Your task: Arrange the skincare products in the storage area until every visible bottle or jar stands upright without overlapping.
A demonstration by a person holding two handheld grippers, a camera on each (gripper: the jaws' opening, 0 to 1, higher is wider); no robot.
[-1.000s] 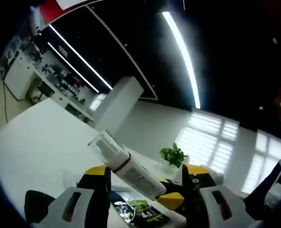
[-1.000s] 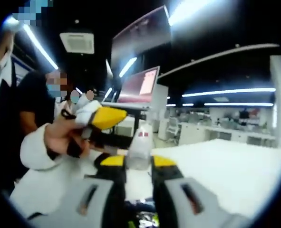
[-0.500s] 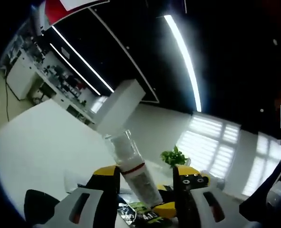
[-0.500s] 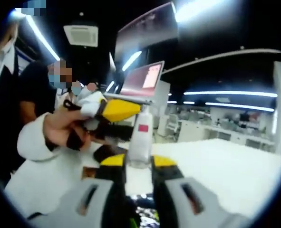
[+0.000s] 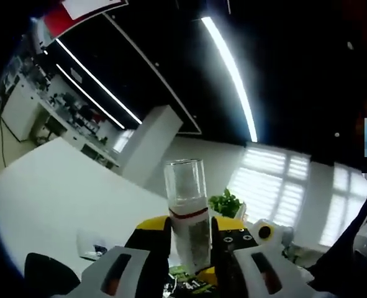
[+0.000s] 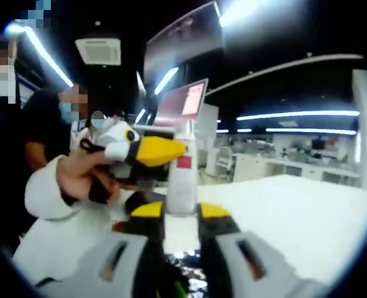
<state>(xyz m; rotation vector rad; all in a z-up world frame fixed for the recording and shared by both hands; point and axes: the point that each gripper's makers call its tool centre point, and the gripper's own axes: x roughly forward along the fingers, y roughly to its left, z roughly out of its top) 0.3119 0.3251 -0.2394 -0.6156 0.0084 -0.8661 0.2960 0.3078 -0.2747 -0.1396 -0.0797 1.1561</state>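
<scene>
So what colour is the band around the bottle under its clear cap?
Red: a thin band on the bottle, best in the left gripper view.

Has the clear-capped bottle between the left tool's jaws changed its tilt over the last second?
Yes. The bottle swung from leaning left to upright, judged against the left tool.

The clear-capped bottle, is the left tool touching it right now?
Touching. In the left gripper view the bottle stands upright between the left tool's two yellow-tipped jaws, which press against both of its sides with no gap showing.
</scene>
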